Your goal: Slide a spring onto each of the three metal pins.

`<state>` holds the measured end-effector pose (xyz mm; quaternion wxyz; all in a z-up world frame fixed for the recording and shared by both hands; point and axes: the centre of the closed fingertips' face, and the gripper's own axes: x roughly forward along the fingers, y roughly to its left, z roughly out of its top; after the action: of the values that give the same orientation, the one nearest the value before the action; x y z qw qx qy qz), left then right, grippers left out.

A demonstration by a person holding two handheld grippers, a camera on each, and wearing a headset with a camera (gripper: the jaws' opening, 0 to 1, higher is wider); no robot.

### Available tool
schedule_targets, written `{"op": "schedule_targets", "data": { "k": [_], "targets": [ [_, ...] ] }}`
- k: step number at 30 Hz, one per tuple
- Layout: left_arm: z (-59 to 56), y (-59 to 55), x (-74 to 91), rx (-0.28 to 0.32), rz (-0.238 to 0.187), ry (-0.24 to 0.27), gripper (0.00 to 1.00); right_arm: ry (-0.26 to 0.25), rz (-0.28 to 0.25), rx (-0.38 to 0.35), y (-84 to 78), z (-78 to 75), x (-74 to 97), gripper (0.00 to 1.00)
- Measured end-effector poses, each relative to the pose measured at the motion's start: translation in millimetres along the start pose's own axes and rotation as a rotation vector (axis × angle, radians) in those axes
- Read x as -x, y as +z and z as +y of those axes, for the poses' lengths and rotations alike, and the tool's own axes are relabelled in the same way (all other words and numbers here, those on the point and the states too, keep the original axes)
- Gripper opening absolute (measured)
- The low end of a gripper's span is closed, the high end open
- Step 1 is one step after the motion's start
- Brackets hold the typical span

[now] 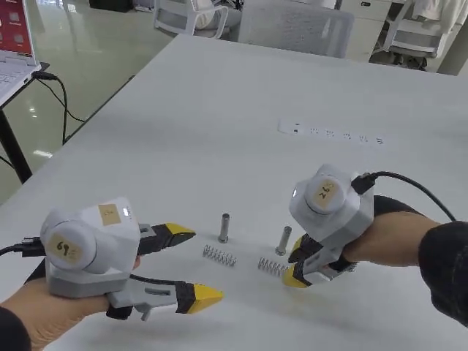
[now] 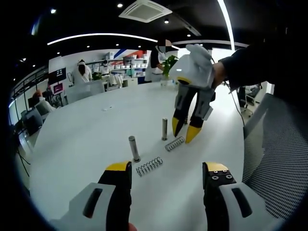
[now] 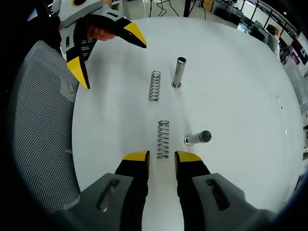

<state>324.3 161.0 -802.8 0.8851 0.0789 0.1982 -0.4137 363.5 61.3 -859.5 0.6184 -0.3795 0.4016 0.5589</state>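
- On the white table [image 1: 183, 110], two metal pins stand upright and apart from each other: left pin [image 1: 224, 227] and right pin [image 1: 284, 240].
- Left spring [image 1: 219, 256] lies flat on the table just beside the foot of the left pin, on the person's side.
- Right spring [image 1: 272, 266] lies flat near the right pin. Both springs are off the pins.
- Left tongs [image 1: 199, 263]: jaws spread wide and holding nothing. The yellow tips point toward the left spring, a little short of it.
- Right tongs [image 3: 162, 156]: jaws a narrow gap apart, tips low over the table. The near end of the right spring sits right at that gap, and the jaws look wider than the coil. No grip shows.
- A power strip [image 1: 329, 133] lies farther back on the table, well apart from the work.
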Motion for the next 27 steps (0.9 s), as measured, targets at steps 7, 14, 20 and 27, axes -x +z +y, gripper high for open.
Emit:
{"op": "schedule_targets", "data": {
  "k": [7, 14, 20, 27],
  "targets": [
    [-0.1, -0.3, -0.6, 0.002, -0.001, -0.001, 0.57, -0.012, 0.013, 0.012, 0.1, -0.9, -5.5, 0.20],
    [0.3, -0.7, -0.6, 0.004, -0.001, 0.000, 0.57, -0.011, 0.021, 0.018, -0.1, -0.5, -7.8, 0.17],
    [-0.7, 0.0, -1.6, 0.001, -0.001, -0.003, 0.56, -0.009, 0.021, 0.008, 0.0, -0.3, -8.2, 0.13],
    [-3.5, 0.9, -3.5, -0.005, 0.001, -0.011, 0.56, -0.010, 0.015, 0.000, -0.2, 1.6, -6.2, 0.13]
  ]
}}
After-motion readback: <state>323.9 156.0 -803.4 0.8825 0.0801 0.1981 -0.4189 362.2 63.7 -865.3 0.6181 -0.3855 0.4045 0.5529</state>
